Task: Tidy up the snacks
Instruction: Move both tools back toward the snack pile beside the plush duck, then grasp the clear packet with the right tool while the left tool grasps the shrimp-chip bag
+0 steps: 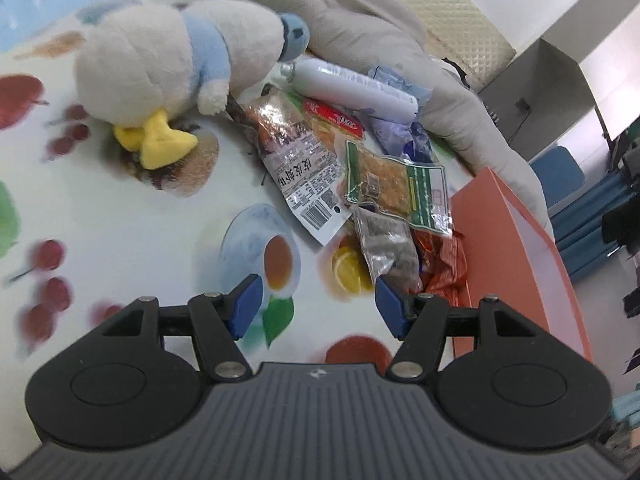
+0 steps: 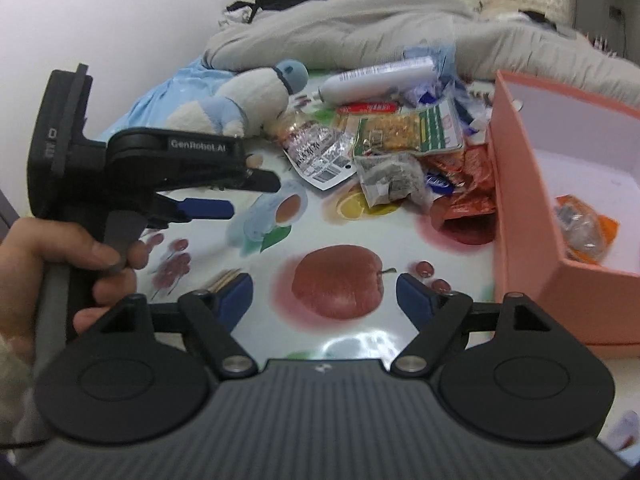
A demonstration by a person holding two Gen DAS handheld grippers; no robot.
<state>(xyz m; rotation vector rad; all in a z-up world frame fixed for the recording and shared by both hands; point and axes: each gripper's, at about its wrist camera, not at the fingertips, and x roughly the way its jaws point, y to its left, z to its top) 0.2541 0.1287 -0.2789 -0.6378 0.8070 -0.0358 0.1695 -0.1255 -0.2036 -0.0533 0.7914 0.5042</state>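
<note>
A heap of snack packets lies on the fruit-print cloth [image 1: 120,220]: a clear barcoded packet [image 1: 300,168] [image 2: 320,156], a green-edged packet [image 1: 392,188] [image 2: 408,132], a grey packet [image 1: 384,248] [image 2: 388,180] and a red-orange wrapper [image 1: 444,268] [image 2: 464,196]. Right of the heap stands an open pink box [image 1: 512,240] [image 2: 520,208] holding one orange packet [image 2: 588,228]. My left gripper [image 1: 320,306] [image 2: 252,196] is open and empty just short of the heap, its right pad near the grey packet. My right gripper [image 2: 324,296] hangs open and empty over a printed apple, left of the box.
A white plush duck [image 1: 168,64] [image 2: 248,100] lies left of the heap. A white bottle [image 1: 352,88] [image 2: 376,76] and blue wrappers [image 1: 400,132] sit behind it, against a grey quilt [image 1: 360,20] [image 2: 400,32]. A hand [image 2: 60,252] holds the left gripper's handle.
</note>
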